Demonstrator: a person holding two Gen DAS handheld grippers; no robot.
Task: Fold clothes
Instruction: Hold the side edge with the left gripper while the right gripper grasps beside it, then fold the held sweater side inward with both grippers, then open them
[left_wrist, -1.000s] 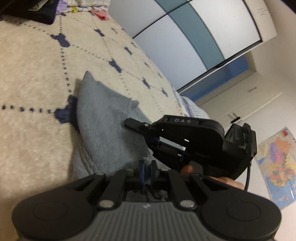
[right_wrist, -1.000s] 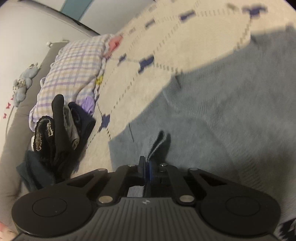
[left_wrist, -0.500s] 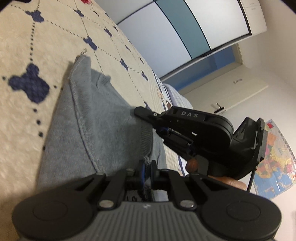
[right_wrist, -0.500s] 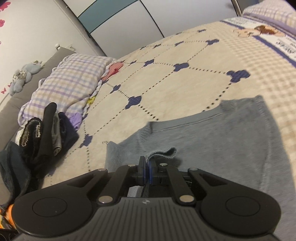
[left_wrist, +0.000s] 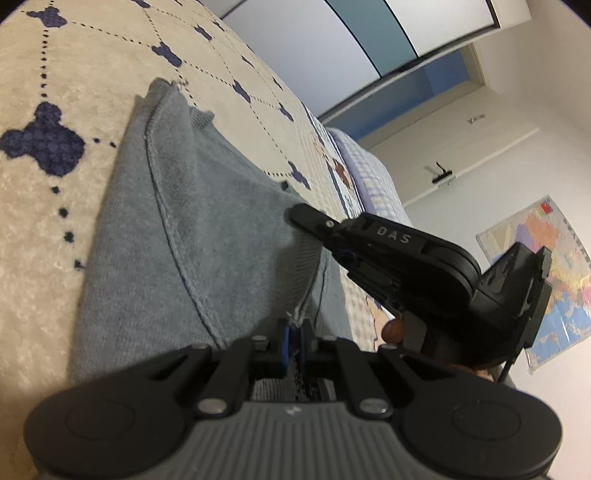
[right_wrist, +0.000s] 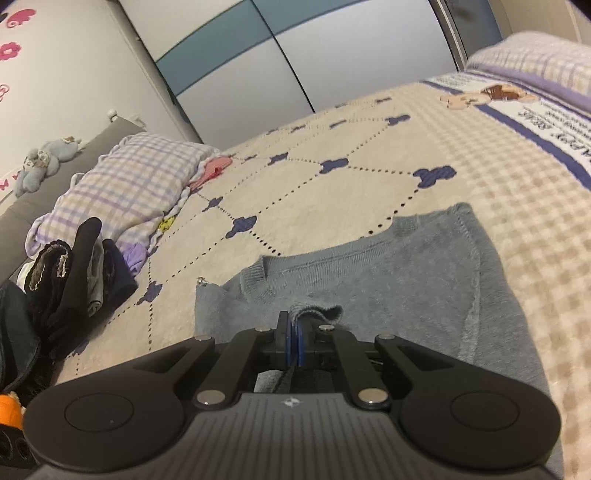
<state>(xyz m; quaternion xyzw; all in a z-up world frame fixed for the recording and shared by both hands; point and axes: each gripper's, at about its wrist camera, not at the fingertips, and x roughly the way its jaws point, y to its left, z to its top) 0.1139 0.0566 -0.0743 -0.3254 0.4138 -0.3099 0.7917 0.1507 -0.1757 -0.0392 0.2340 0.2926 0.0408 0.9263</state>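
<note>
**Both hand-held grippers pinch the grey sweater on the bed**

The grey sweater (right_wrist: 388, 280) lies spread on the bed (right_wrist: 314, 206), over a cream blanket with dotted lines and dark blue shapes. Its ribbed neckline faces away from the right wrist camera.

The left hand-held gripper (left_wrist: 293, 334) has its 2 blue-padded fingers pressed together on a ribbed edge of the sweater (left_wrist: 207, 229), with the fabric drawn up into a ridge in front of it. The right hand-held gripper (right_wrist: 293, 341) is likewise pinched on a small raised fold of the knit. In the left wrist view the right hand-held gripper (left_wrist: 306, 219) shows from the side, just beside the left one, its tip touching the sweater.

A pile of dark clothes (right_wrist: 70, 273) sits at the left of the bed, near a checked pillow (right_wrist: 125, 184). A small soft toy (right_wrist: 44, 162) rests on the grey headboard. A map (left_wrist: 546, 273) hangs on the wall.
</note>
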